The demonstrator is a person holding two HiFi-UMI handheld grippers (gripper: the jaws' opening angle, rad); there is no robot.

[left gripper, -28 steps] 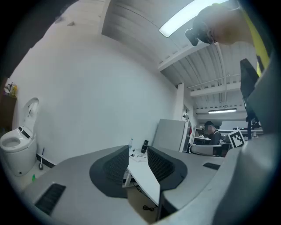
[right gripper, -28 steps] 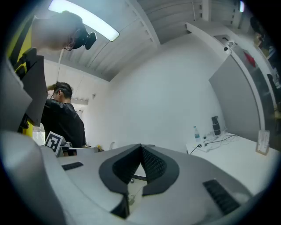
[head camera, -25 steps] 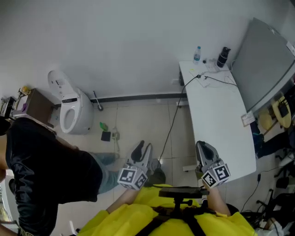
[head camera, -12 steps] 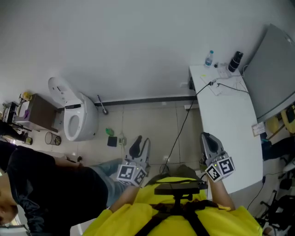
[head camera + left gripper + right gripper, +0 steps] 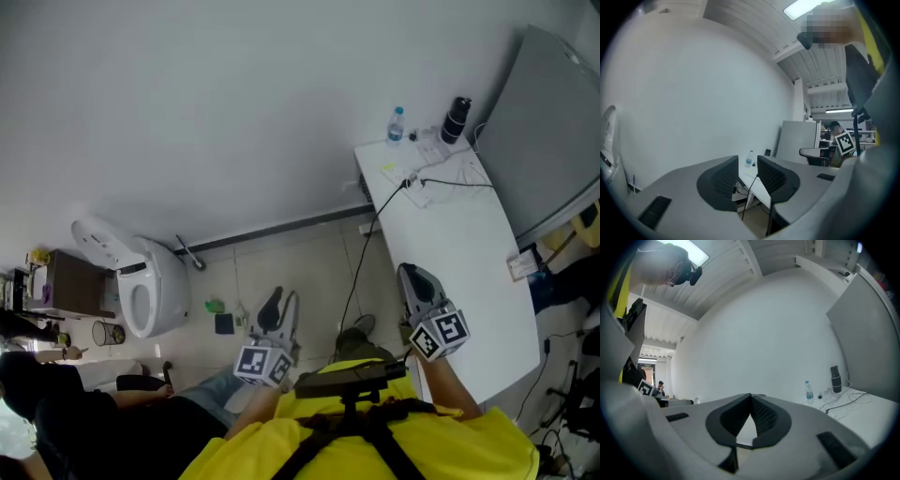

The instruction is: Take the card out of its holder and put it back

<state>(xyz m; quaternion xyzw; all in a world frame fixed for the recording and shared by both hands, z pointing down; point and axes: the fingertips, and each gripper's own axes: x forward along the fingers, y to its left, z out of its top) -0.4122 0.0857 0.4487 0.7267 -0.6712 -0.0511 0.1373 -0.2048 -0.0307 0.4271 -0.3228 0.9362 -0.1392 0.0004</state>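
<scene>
Both grippers have been carried onward beside the table (image 5: 441,234). The left gripper (image 5: 281,307) fingers are spread and empty; the right gripper (image 5: 419,283) fingers are pressed together. What is judged the card holder (image 5: 518,267) lies at the table's right edge: light, thin, bendable, best pinched by an edge.

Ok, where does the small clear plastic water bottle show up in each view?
Head view: the small clear plastic water bottle stands upper right, at the white table's far end.
Left gripper view: bottle just below centre.
Right gripper view: bottle right of centre.
Shared landmark: the tall black flask beside it.
</scene>
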